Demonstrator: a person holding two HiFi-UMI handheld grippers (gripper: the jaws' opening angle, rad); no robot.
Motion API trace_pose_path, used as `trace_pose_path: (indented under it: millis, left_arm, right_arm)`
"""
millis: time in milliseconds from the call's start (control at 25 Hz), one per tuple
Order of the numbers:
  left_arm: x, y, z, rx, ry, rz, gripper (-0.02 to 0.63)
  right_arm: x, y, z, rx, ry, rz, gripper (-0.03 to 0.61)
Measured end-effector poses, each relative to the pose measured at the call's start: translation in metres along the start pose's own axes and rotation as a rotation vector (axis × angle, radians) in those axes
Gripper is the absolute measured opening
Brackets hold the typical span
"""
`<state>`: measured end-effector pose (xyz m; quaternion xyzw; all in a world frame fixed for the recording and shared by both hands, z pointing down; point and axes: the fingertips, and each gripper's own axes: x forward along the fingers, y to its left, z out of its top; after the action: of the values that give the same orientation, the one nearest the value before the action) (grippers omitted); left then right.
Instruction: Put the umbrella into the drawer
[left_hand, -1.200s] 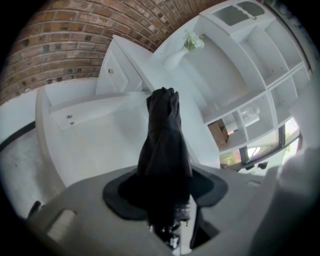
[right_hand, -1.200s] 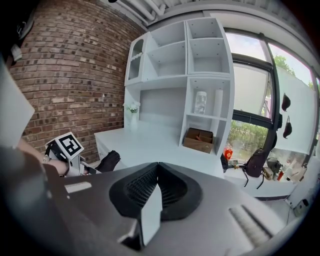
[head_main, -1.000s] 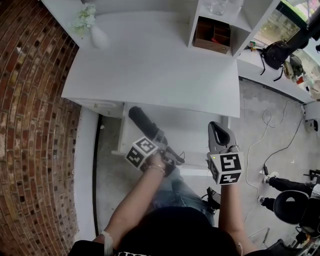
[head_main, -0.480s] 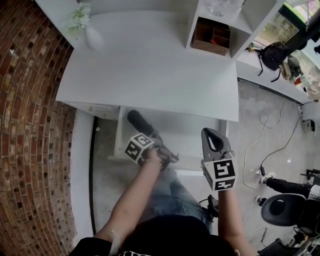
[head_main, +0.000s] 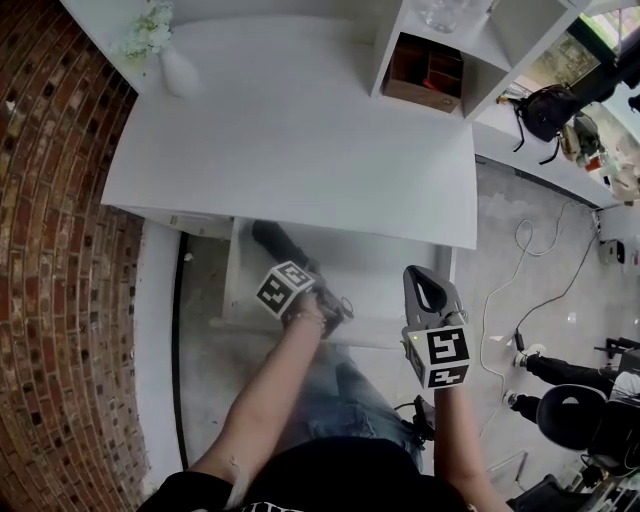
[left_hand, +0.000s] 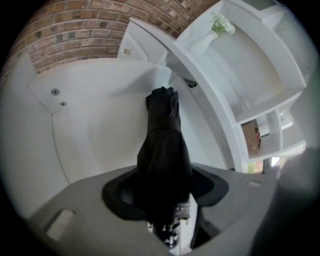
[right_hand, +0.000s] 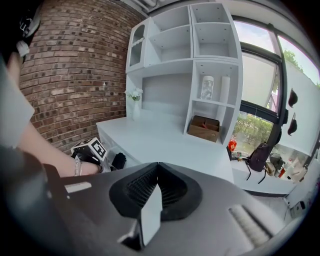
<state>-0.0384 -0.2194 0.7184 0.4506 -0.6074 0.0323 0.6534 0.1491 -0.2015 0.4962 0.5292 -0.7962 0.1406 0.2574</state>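
A black folded umbrella (head_main: 277, 243) sticks out of my left gripper (head_main: 325, 300), its far end reaching into the open white drawer (head_main: 385, 272) under the desk (head_main: 300, 130). In the left gripper view the umbrella (left_hand: 162, 142) fills the space between the jaws and points down at the drawer's floor (left_hand: 100, 115). The left gripper (left_hand: 167, 197) has its jaws opening, with the umbrella still gripped between them. My right gripper (head_main: 424, 278) hangs by the drawer's right front corner. It (right_hand: 157, 167) is shut with nothing in it.
A white vase with flowers (head_main: 165, 60) stands at the desk's back left. A shelf unit holds a brown box (head_main: 425, 70). A brick wall (head_main: 50, 250) runs along the left. A black bag (head_main: 545, 105), a cable (head_main: 510, 290) and a chair (head_main: 575, 420) lie to the right.
My left gripper has sunk with the umbrella, and the umbrella's far end now lies further under the desk edge, inside the drawer. The right gripper has dropped a little.
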Motion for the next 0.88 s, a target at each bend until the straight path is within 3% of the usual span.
trace_pose_path:
  millis: [520,880]
  left_arm:
    - [0.021,0.013,-0.016,0.1,0.155,0.038,0.245]
    - [0.017,0.005,-0.017,0.175,0.183,-0.002,0.269]
  right_arm:
    - [0.012,0.007,-0.002,0.024,0.004,0.008,0.005]
    - [0.008,0.005,0.005,0.035,-0.014,0.009,0.005]
